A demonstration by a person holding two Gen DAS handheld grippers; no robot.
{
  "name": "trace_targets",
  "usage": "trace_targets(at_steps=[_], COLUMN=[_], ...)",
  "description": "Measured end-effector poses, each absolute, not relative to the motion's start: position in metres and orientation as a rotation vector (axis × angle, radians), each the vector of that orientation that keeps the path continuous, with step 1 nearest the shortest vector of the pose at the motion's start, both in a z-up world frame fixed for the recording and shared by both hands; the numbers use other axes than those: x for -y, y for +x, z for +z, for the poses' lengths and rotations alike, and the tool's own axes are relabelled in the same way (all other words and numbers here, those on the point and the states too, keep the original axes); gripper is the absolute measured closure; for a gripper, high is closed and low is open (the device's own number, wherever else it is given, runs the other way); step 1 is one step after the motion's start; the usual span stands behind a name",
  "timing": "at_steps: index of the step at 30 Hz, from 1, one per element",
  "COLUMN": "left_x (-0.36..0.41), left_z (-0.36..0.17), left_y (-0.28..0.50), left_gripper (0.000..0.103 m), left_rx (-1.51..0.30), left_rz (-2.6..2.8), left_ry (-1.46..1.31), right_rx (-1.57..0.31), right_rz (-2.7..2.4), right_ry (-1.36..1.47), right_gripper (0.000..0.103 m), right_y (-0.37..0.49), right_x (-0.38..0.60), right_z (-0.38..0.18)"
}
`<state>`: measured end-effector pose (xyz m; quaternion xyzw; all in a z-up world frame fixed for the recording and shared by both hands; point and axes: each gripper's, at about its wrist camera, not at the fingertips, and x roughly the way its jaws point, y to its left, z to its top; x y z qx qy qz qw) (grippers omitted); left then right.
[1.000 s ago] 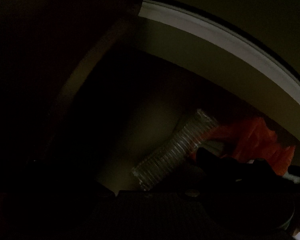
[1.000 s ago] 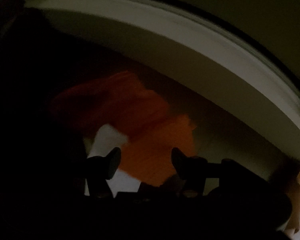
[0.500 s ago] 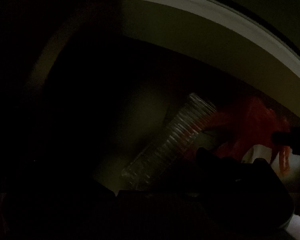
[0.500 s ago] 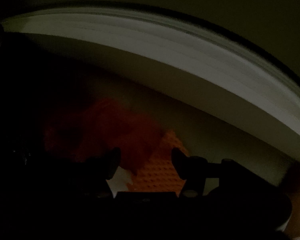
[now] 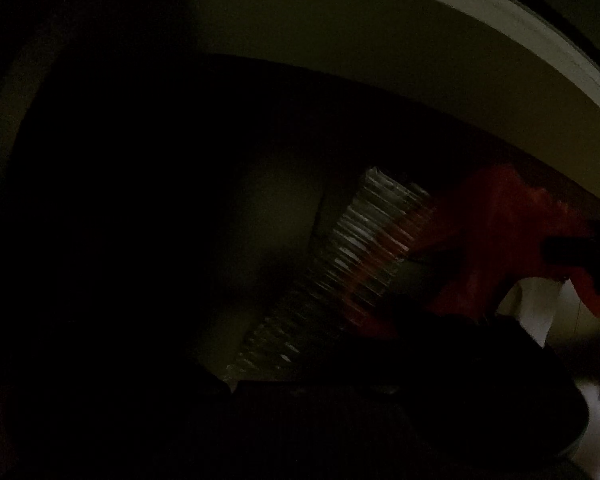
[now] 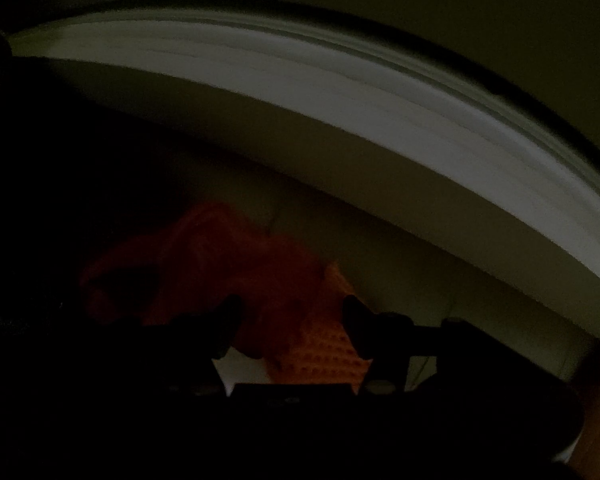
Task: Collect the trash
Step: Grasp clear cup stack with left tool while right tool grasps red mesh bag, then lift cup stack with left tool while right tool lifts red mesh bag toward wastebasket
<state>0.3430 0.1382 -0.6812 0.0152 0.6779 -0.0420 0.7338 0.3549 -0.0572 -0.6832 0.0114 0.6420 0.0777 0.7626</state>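
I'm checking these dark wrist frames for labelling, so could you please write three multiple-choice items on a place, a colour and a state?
1. In the left wrist view, the ribbed clear plastic cup lies where relative to the orange mesh bag?
A. left of it
B. right of it
C. far above it

2. What colour is the mesh bag?
A. blue
B. orange
C. green

3. How does the cup stand?
A. upright
B. on its side, slanting
C. stacked on a plate

Answers: 1 A, the cup sits left of the bag; 2 B, both views show it orange; 3 B, its ribbed wall runs diagonally.
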Motion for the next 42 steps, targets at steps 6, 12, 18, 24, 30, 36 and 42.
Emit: trace_targets(at_steps=[6,12,18,24,30,36,42], left_x=[-0.142,-0.138,-0.135,-0.140,-0.138,-0.139,-0.144], left_z=[-0.683,-0.676,-0.665,-0.650,-0.626,-0.580,-0.518], left_y=[0.340,0.336,0.328,0.317,0.297,0.278,0.255], left_gripper=[0.042,0.058,0.060,0.060,0.060,0.060,0.060], left_rx=[-1.497,-1.496,-1.460,-1.431,-1.437,-1.411,-1.375], left_rz=[-0.084,-0.067,-0.043,0.014,0.057,0.057,0.064], left_ry=[-0.002,0.002,0.004,-0.030,-0.062,-0.102,-0.109], right_rx=[-1.375,-1.342,-1.318,-1.272,-1.225,-1.186,-1.144], right_rz=[0.186,0.212,0.218,0.254,0.269,0.283,0.325], right_ry=[0.003,-0.072,-0.101,-0.130,-0.127,-0.118,-0.134], right_gripper=[0.062,0.090,0.093,0.093,0.093,0.093,0.093], right_y=[0.349,0.333,0.329,0.321,0.310,0.291,0.265], right_x=[0.060,0.063,0.072,0.083,0.104,0.104,0.099], right_z=[-0.685,-0.680,-0.671,-0.647,-0.601,-0.550,-0.477])
